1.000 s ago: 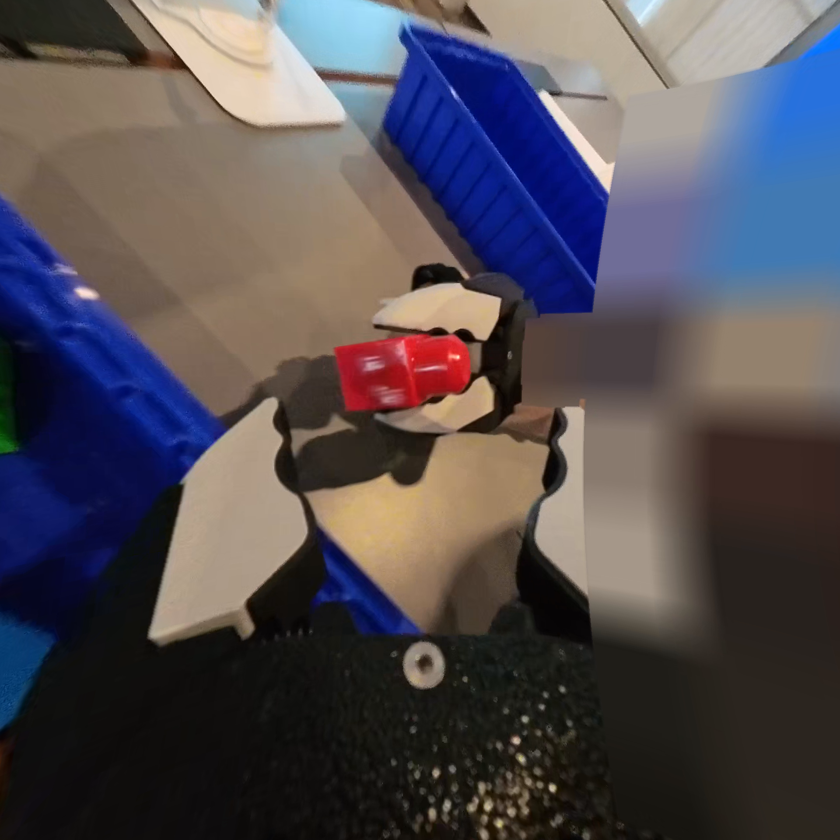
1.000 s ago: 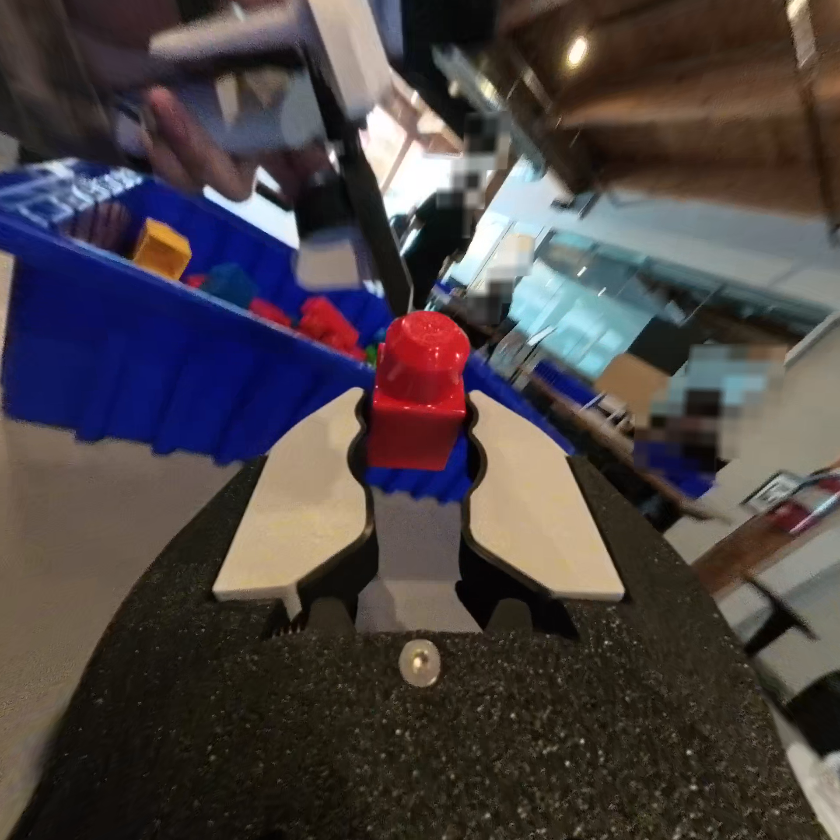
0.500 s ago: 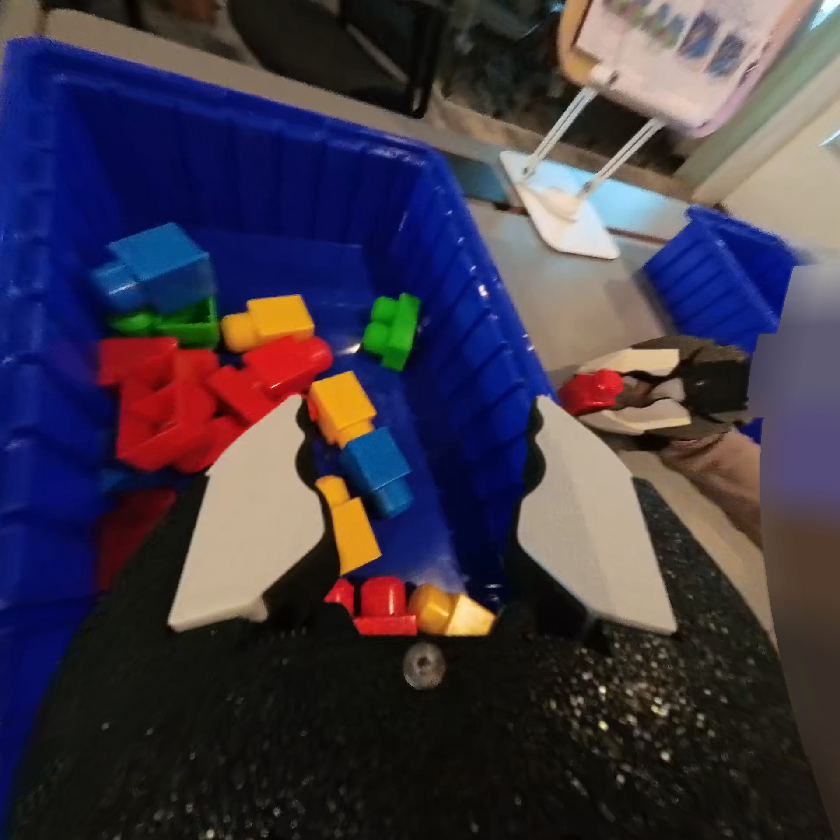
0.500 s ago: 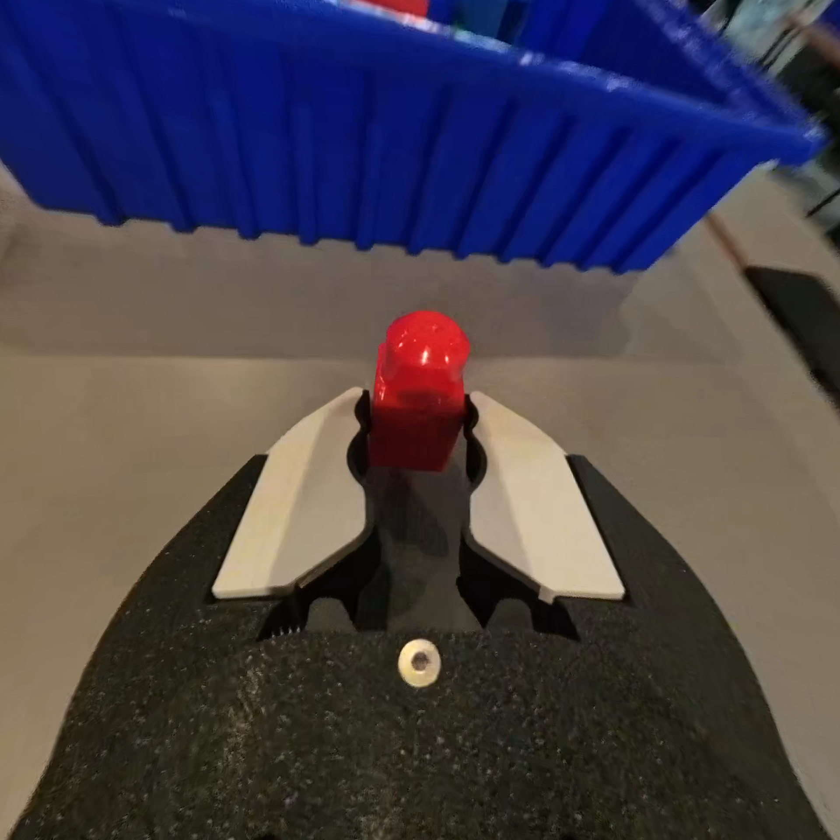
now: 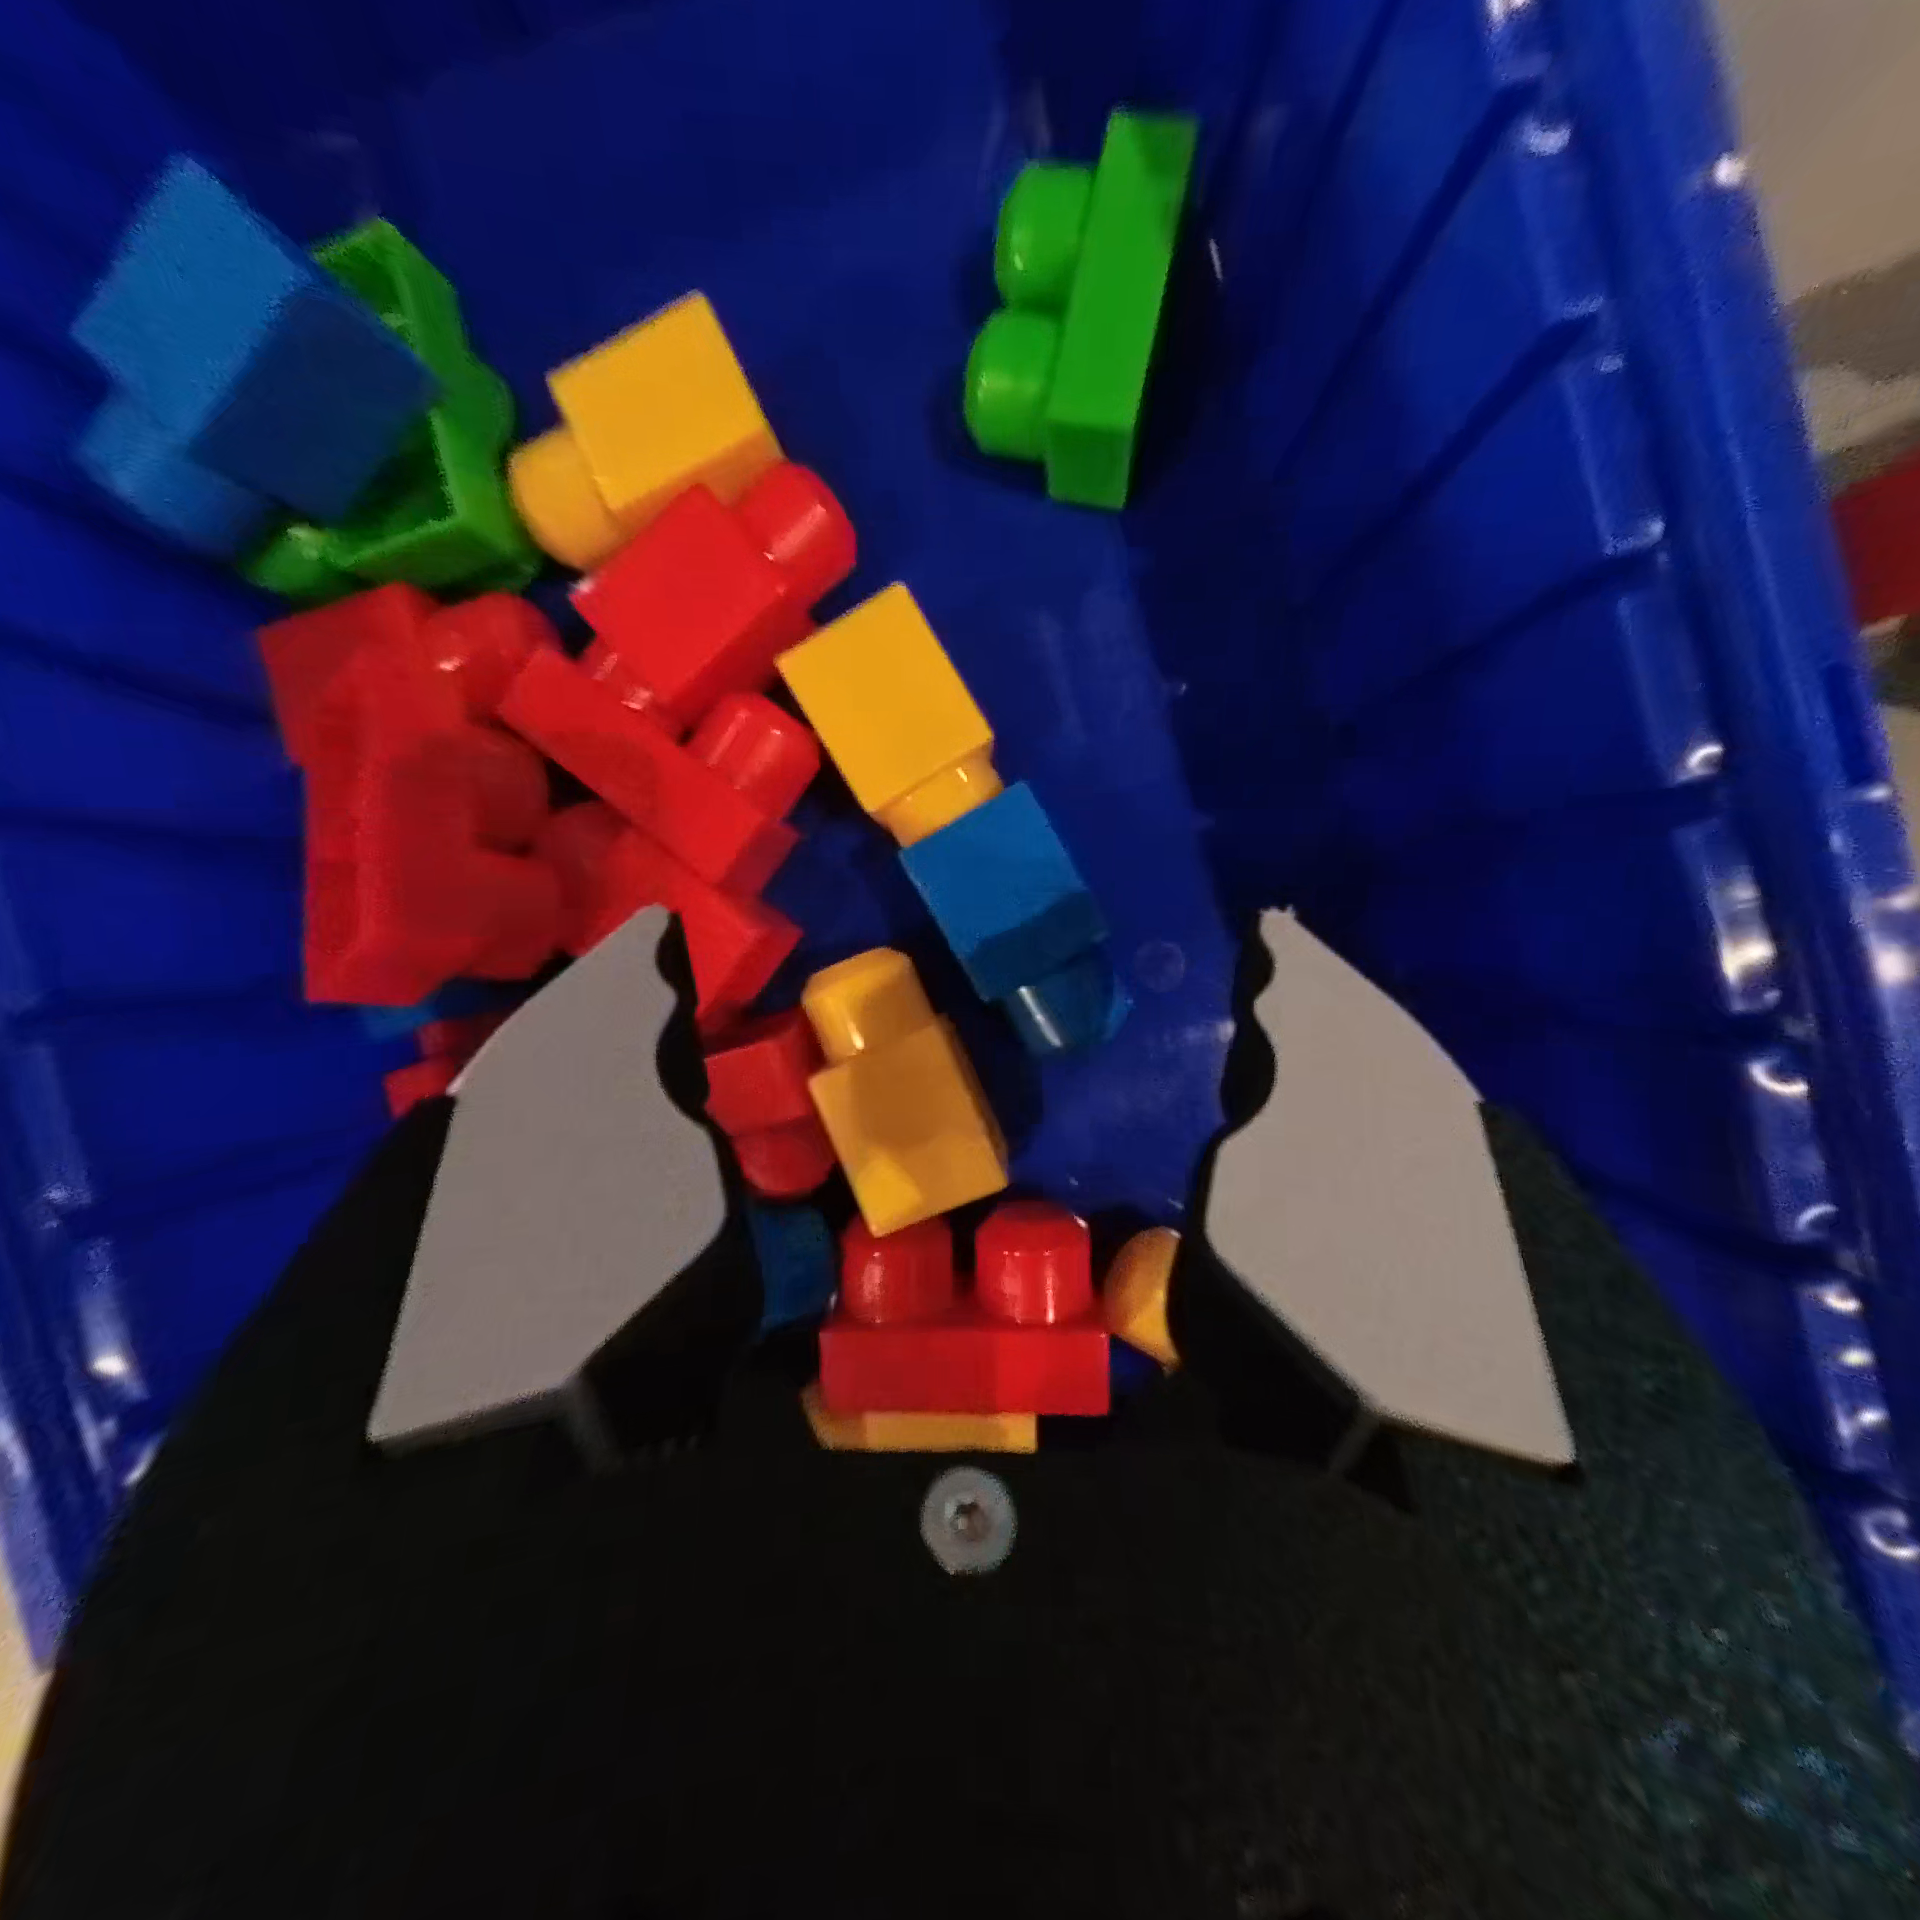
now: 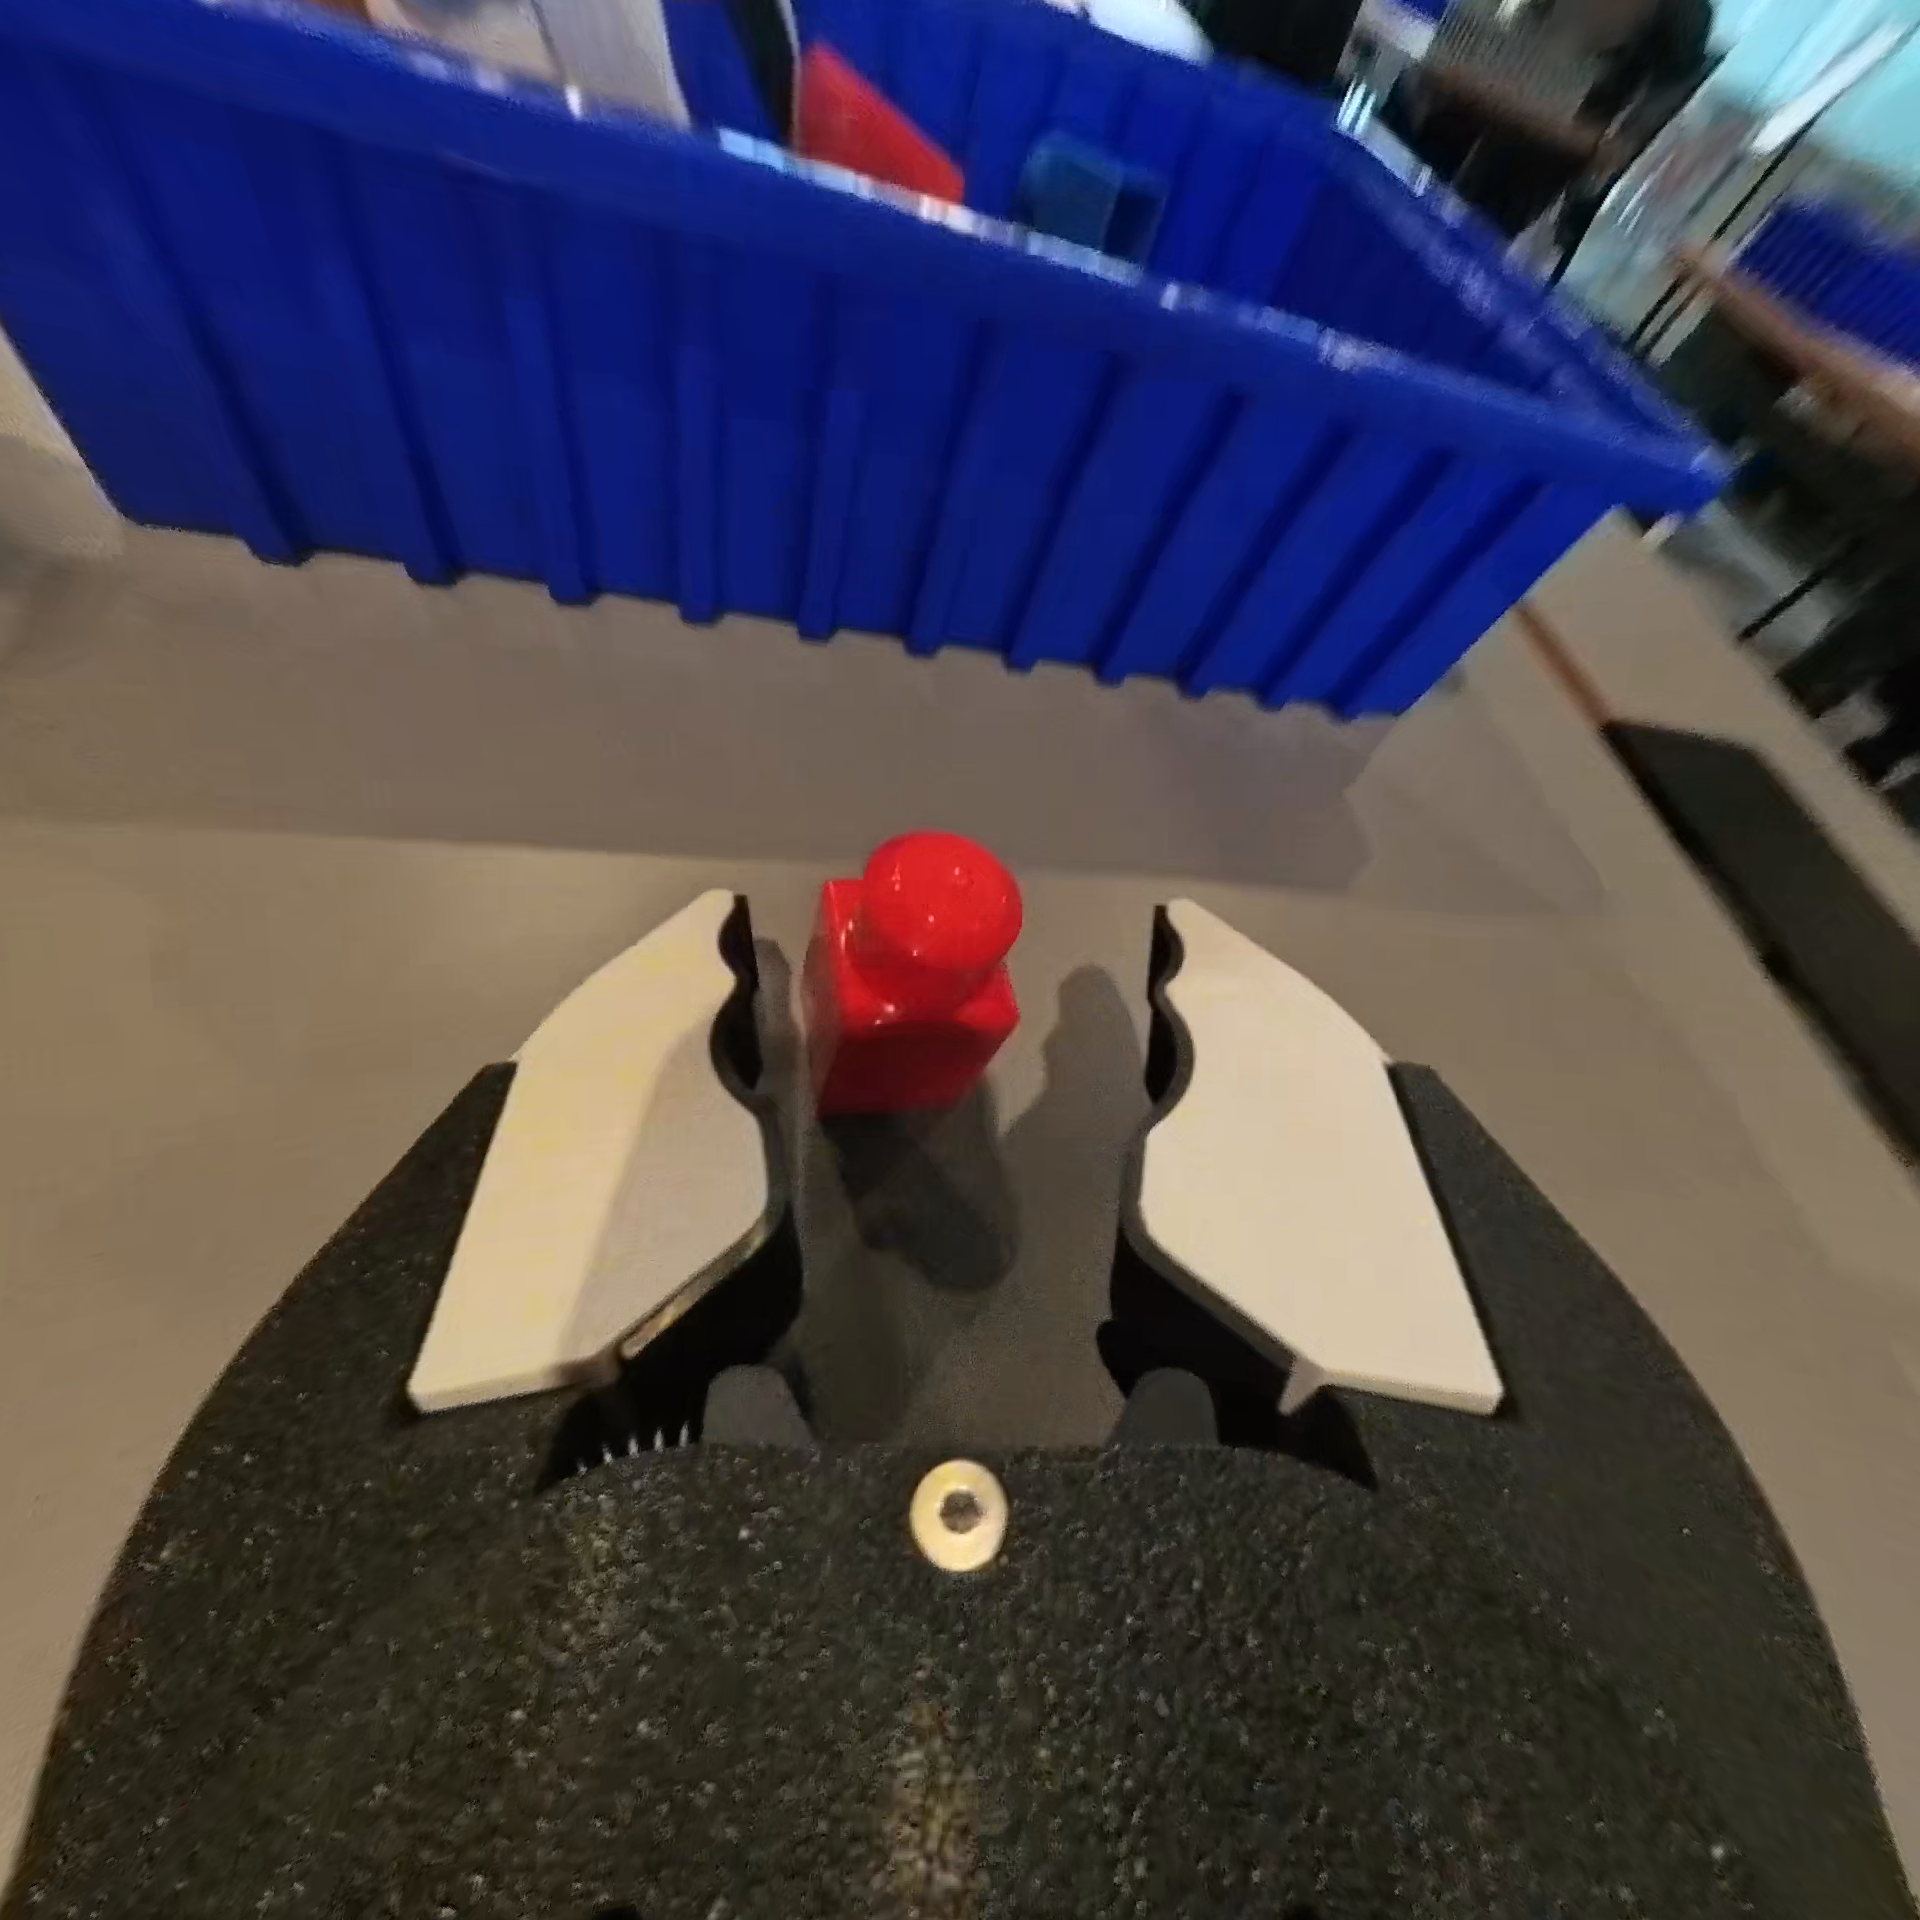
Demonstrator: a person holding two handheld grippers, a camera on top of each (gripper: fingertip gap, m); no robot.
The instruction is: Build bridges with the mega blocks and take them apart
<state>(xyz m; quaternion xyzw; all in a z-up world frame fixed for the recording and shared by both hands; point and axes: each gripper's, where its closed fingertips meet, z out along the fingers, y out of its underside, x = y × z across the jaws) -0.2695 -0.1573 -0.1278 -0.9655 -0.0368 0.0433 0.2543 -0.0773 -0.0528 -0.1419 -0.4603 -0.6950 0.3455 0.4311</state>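
Glossy red single-stud block (image 6: 904,997) upright on grey counter (image 6: 260,935), right gripper (image 6: 945,914) fingers spread around it, left gripper (image 5: 961,925) fingers spread over blue bin (image 5: 1558,623) of mixed blocks

No readable text, label, brand, number or sign anywhere in either view.
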